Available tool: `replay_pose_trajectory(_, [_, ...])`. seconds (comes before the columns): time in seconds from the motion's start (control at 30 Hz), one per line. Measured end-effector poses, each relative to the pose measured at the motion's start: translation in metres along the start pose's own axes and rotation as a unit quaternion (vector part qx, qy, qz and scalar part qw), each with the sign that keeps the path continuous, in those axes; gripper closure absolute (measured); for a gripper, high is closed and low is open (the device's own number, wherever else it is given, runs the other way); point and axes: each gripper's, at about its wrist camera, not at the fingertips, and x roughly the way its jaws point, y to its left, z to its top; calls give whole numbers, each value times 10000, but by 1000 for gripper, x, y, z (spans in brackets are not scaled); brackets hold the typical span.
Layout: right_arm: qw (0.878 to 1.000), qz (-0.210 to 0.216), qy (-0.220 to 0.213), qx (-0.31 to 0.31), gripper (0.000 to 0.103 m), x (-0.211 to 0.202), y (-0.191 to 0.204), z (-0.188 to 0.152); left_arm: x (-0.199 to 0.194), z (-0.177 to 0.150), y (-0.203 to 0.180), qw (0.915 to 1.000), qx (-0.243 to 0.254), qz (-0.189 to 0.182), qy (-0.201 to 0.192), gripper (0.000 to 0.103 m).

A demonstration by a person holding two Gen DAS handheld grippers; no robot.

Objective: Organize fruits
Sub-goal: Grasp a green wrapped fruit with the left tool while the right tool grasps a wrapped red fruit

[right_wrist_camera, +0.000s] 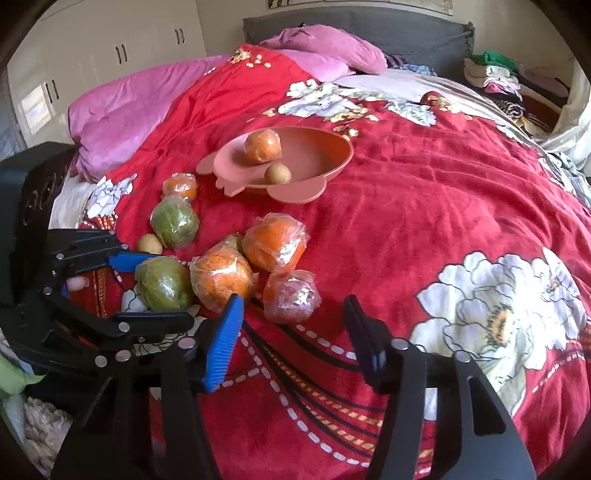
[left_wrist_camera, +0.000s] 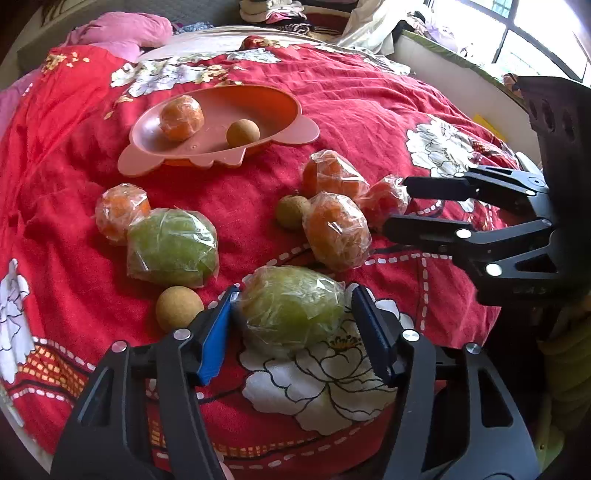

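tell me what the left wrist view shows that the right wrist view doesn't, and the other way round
Only the left wrist view: a window at upper right, and the small brown fruit behind the wrapped oranges in full.

Only the right wrist view: white cupboards, the grey headboard, and a red wrapped fruit lying just ahead of the right gripper.

Both: the pink plate holding a wrapped orange and a brown fruit, and the left gripper straddling a green wrapped fruit.

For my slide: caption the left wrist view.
Left gripper closing around a wrapped green fruit on the red bedspread.
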Motion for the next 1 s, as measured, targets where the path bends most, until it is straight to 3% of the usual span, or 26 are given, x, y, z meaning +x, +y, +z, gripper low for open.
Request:
replay_pose_trajectory(0.4, [10000, 13, 12, -93, 71, 18, 2, 2, 2, 1, 0, 10000, 13, -25, -8, 51])
replay_pose_trajectory(0.77, [9997, 13, -187, 130, 72, 9, -8, 2, 5, 4, 2, 10000, 11, 41, -40, 58])
replay_pose_trajectory(1.0, [9992, -50, -311, 257, 72, 1, -14, 3, -8, 6, 3, 9998, -77, -154, -135, 58])
